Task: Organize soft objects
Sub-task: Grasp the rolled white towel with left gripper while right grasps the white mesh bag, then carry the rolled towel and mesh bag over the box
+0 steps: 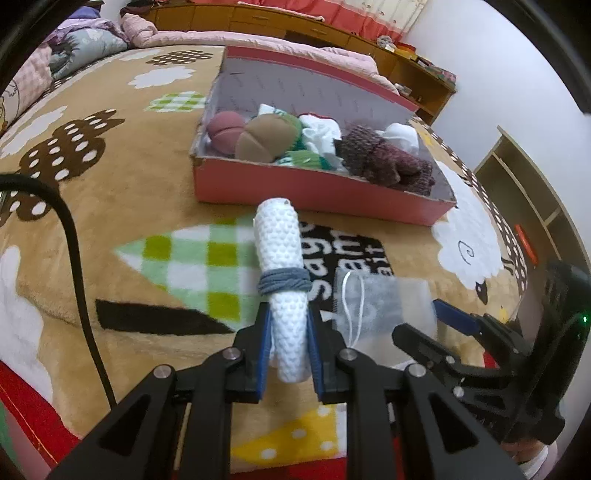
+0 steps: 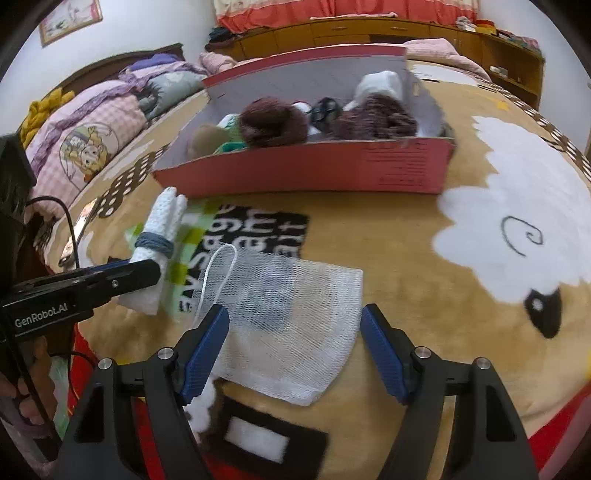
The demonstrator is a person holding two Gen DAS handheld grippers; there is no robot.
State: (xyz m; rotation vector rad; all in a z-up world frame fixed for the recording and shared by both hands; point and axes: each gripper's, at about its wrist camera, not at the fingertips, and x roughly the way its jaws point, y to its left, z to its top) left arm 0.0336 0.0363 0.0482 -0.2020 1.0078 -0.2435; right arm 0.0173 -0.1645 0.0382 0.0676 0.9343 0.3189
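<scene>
My left gripper [image 1: 289, 332] is shut on a rolled white towel [image 1: 282, 266] bound with a grey hair tie, held above the bed short of the pink box [image 1: 314, 188]. It also shows in the right wrist view [image 2: 159, 243]. The box [image 2: 303, 170] holds several soft items: a pink ball, a brown ball, green and white socks, dark knitted pieces. My right gripper [image 2: 293, 347] is open, its fingers either side of a white mesh bag [image 2: 291, 310] lying flat on the blanket. The mesh bag also shows in the left wrist view [image 1: 373, 302].
A tan patterned blanket [image 1: 110, 206] covers the bed. Folded quilts and pillows [image 2: 92, 133] lie at the head. Wooden cabinets [image 2: 369, 29] and shelves [image 1: 524, 177] line the walls. A black cable [image 1: 74, 258] hangs at left.
</scene>
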